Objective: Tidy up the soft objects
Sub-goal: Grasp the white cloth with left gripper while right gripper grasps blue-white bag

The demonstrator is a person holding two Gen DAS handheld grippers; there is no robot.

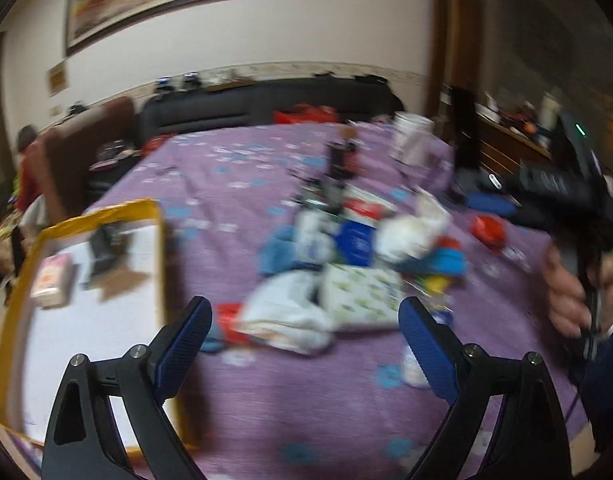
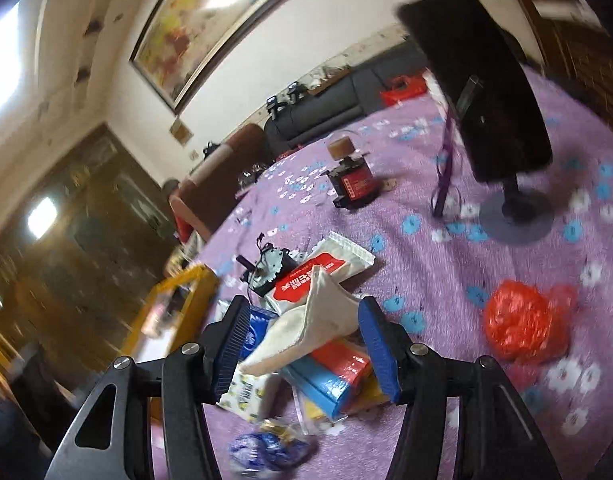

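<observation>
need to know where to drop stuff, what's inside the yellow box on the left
The yellow box has a white floor. On it lie a pink-and-white packet and a dark object, too blurred to identify. The left gripper's finger covers its near corner.

Both views are smeared by motion blur; in the left wrist view the pile on the purple cloth is too soft to make out. Daylight seems to enter from a blown-out window at upper left. Glare washes the framed painting. Fisheye bending darkens the corners.
</observation>
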